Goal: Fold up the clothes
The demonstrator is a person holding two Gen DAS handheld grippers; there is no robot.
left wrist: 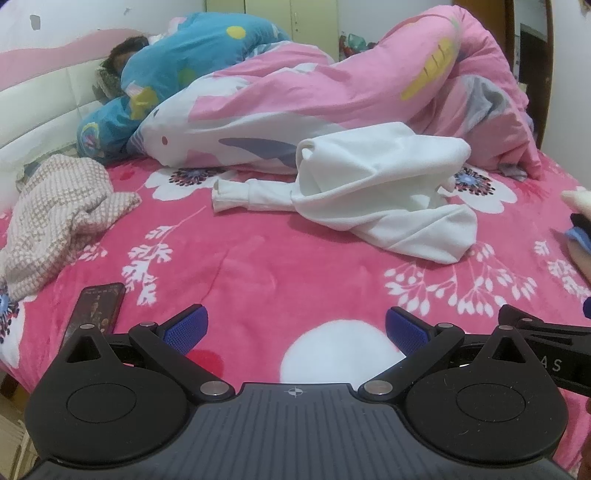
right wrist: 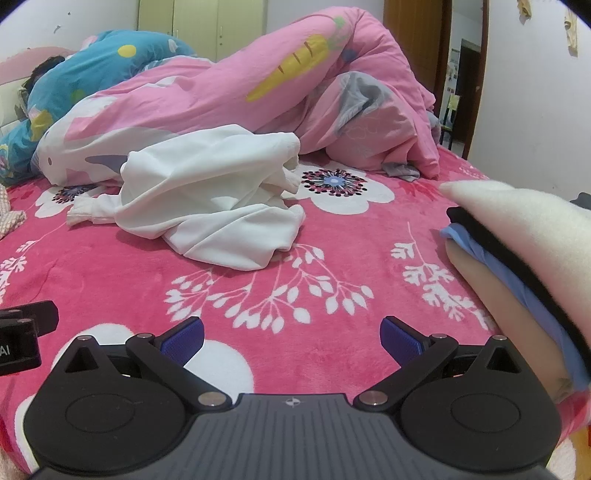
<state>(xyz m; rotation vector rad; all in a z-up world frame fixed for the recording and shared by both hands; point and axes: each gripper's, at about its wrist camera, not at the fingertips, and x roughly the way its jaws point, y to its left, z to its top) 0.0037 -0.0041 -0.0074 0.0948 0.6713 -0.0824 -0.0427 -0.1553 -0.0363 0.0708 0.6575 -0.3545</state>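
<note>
Entry: fold clothes, opening stage. Landmark: the white long-sleeved top, crumpled in a heap, unfolded.

Nearest, on the near side of the top:
- Left gripper: blue-padded jaws spread wide, nothing between them, poised over the bed well short of the top.
- Right gripper: jaws likewise spread and empty, also well short of the top. Each claw's body shows at the edge of the other's view, so the two sit side by side.
- Smartphone: dark, flat on the blanket, near-left of the top, just beside the left gripper.

Step in hand, as judged: approach; no garment yet seized. The next move calls for both claws to travel forward to the top, take hold at two separate points such as hem or shoulders, and spread it flat. One cuffed sleeve trails out to the left and will want straightening.

Level with the top:
- Folded stack of fabric, cream over black over blue, to its right.
- Beige checked knit, bunched, well to its left.

Surface: pink fleece blanket with white flower print, soft, covering the bed.

Behind the top:
- Pink duvet with carrot print, heaped, touching the top's far edge.
- A person lying under a blue patterned quilt, far left.
- White padded headboard; pale cupboard doors; wooden door frame.
</note>
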